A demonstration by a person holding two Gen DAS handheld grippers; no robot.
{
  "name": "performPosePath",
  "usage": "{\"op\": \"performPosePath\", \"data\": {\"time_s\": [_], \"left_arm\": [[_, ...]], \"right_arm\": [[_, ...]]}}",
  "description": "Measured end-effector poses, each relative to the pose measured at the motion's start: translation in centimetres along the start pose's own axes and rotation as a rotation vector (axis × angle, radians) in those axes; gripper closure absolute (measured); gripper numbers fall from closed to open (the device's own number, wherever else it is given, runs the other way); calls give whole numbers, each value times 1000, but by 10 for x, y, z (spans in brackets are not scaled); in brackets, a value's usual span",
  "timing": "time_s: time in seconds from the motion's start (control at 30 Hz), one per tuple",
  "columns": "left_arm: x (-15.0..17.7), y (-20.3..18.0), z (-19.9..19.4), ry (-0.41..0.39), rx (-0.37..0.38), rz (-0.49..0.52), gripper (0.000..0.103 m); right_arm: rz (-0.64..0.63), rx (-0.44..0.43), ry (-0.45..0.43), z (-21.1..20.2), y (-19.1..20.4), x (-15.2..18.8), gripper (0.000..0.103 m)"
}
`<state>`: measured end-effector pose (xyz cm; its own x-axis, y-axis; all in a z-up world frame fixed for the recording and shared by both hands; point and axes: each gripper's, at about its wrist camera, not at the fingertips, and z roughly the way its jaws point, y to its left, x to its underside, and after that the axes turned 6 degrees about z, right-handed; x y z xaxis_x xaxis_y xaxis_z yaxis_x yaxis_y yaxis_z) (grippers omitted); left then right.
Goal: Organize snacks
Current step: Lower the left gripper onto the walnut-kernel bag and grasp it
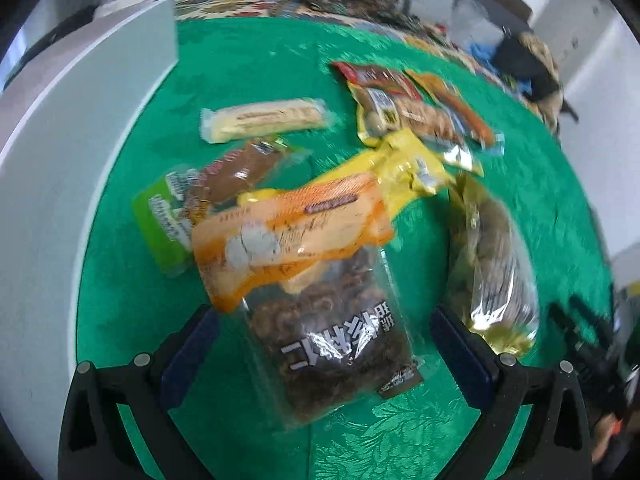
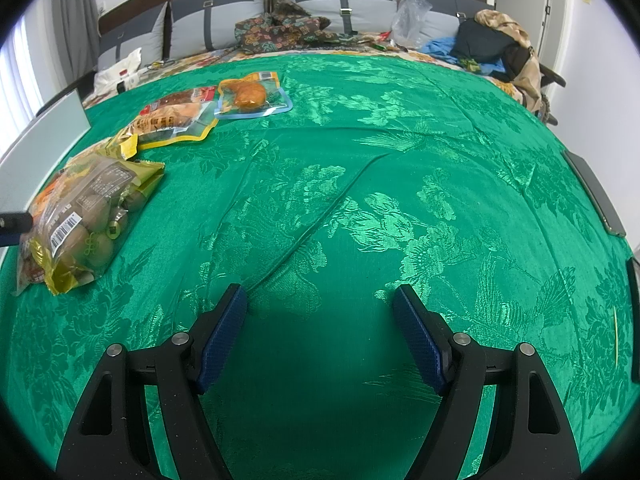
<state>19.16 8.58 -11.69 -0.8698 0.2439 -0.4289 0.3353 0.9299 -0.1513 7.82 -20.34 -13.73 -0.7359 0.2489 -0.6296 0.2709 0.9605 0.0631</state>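
Walnut bag [image 1: 340,344] lies between my wide-open, empty left gripper [image 1: 324,344] near the green bedspread's [image 2: 400,184] near edge, so I'd drop straight, pinching clear of the orange packet [image 1: 292,232], while my right gripper [image 2: 320,320] hovers open, empty.

Left gripper [image 1: 326,334]: two matte black fingers with triangular cut-outs, each lined by a dark blue pad [image 1: 192,354] and fixed with round silver screws (two per finger). Right gripper [image 2: 320,336]: the same black frame, with ribbed blue pads [image 2: 222,340] and silver screw heads near each finger's base.
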Motion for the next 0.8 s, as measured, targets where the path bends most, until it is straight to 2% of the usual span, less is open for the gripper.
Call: {"op": "performPosePath", "data": {"time_s": [0.1,0.2,0.27,0.37,0.47,0.67,0.8], "left_arm": [[-1,-6,8,7,-51,-30,0],[-1,-4,13,-5,-25,-158,0],[-2,-7,14,-3,-33,-166,0],[-2,-14,19,20,-109,-128,0],[0,-29,27,47,-207,-19,0],[10,-23,21,2,-200,23,0],[14,-16,19,16,-184,54,0]], "right_arm": [[0,0,0,0,0,0,24],[0,0,0,0,0,0,24],[0,0,0,0,0,0,24],[0,0,0,0,0,0,24],[0,0,0,0,0,0,24],[0,0,0,0,0,0,24],[-2,0,1,0,-1,0,24]]}}
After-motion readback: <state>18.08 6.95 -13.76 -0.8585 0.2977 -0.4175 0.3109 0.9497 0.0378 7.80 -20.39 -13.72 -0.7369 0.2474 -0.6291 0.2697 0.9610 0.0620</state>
